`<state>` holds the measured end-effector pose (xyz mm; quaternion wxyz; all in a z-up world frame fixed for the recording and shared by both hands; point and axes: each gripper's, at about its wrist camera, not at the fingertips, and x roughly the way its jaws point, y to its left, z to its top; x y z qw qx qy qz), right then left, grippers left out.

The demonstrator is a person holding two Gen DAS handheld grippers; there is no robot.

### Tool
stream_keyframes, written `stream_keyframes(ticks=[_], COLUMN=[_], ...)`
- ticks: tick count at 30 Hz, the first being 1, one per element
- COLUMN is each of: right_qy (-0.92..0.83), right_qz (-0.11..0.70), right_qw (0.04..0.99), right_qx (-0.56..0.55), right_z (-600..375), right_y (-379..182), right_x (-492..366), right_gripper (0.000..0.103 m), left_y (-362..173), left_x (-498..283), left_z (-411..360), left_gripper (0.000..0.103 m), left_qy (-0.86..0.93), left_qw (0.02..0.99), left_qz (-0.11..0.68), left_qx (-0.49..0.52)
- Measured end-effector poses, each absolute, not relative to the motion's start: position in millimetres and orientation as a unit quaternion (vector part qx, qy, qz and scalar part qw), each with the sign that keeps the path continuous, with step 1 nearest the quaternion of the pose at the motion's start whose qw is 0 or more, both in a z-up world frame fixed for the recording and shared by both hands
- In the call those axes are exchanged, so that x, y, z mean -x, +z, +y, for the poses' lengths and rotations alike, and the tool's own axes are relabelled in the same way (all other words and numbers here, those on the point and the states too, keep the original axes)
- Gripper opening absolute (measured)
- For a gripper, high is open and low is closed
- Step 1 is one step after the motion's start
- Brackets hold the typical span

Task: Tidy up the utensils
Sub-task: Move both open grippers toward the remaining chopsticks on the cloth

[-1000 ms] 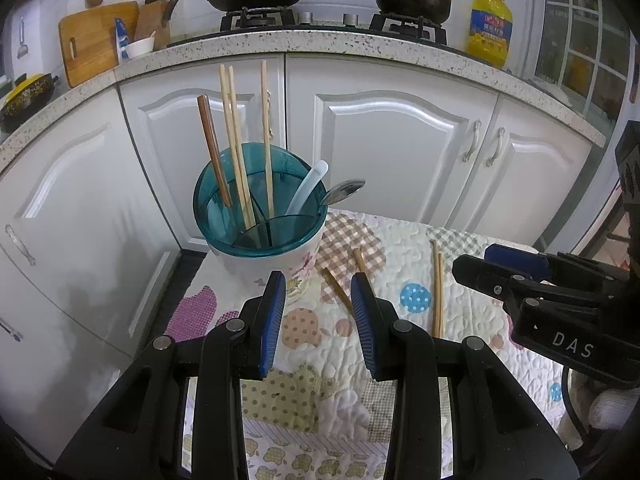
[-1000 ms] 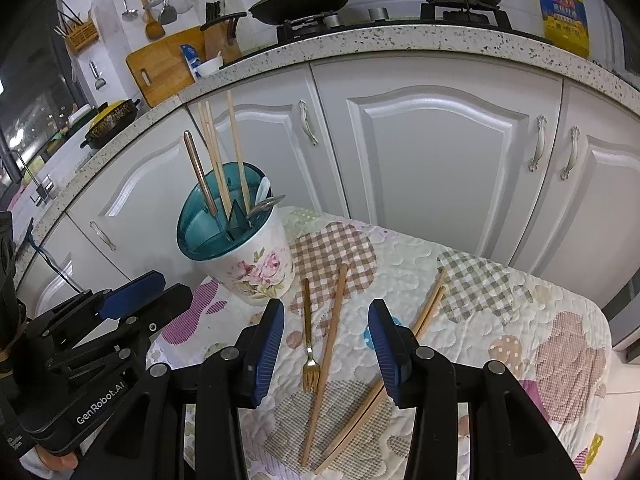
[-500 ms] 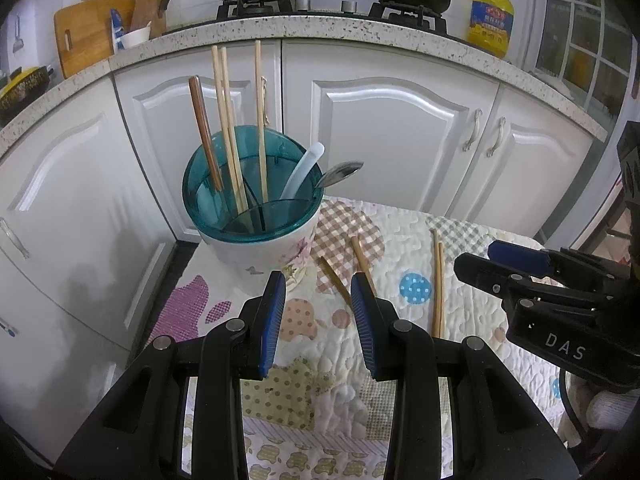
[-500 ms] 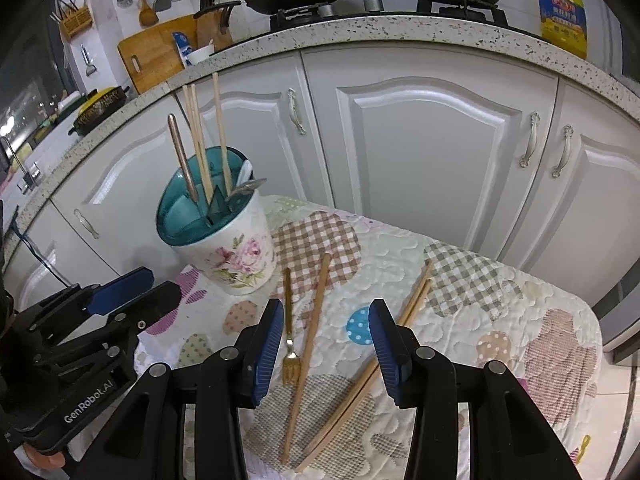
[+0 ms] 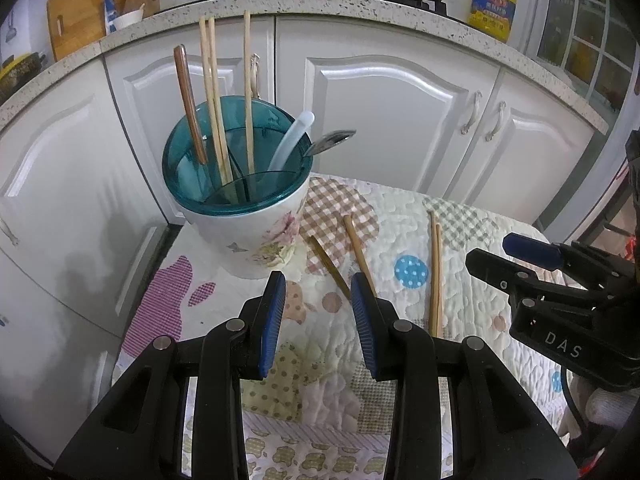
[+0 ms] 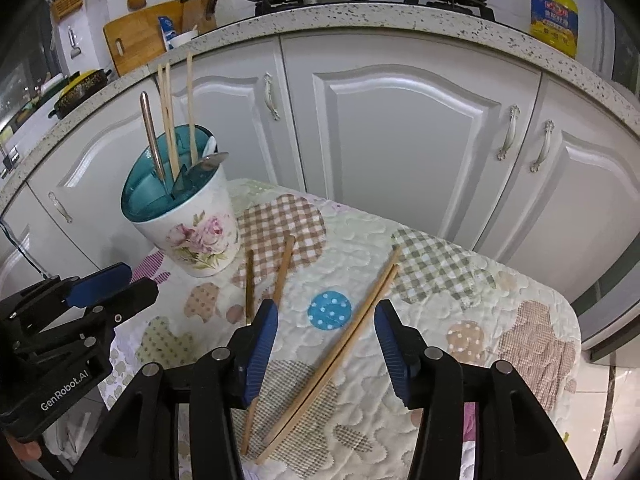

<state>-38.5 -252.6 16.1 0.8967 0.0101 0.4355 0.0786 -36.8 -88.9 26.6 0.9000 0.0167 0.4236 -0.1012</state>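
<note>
A floral utensil holder with a teal divided insert stands at the table's far left, holding chopsticks, a brown handle, a white spoon and a metal spoon. On the quilted cloth lie a gold fork, a single chopstick and a chopstick pair. My left gripper is open and empty, just in front of the holder above the fork. My right gripper is open and empty, above the chopstick pair.
The small table wears a patchwork cloth and stands against white cabinets. Above them is a speckled counter with a stove, pans, a cutting board and a yellow oil bottle. Floor shows at the right.
Both grippers have moved forward and down toward the table. The right gripper's jaws have spread wider. The utensils on the cloth have not moved.
</note>
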Motion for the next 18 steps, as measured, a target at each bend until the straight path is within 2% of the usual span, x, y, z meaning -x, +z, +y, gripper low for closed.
stream_keyframes(ticks=[18], right_qy=[0.077], right_qz=[0.45], right_qw=[0.889], right_qx=[-0.01], right_z=[-257.6], right_y=[5.7], right_x=[39.2], right_gripper=[0.049], left_y=[23.1], left_x=[35.4], left_z=[-95.7], left_gripper=[0.033], left_qy=[-0.105], left_qw=[0.896], left_qz=[0.43], left_qx=[-0.024])
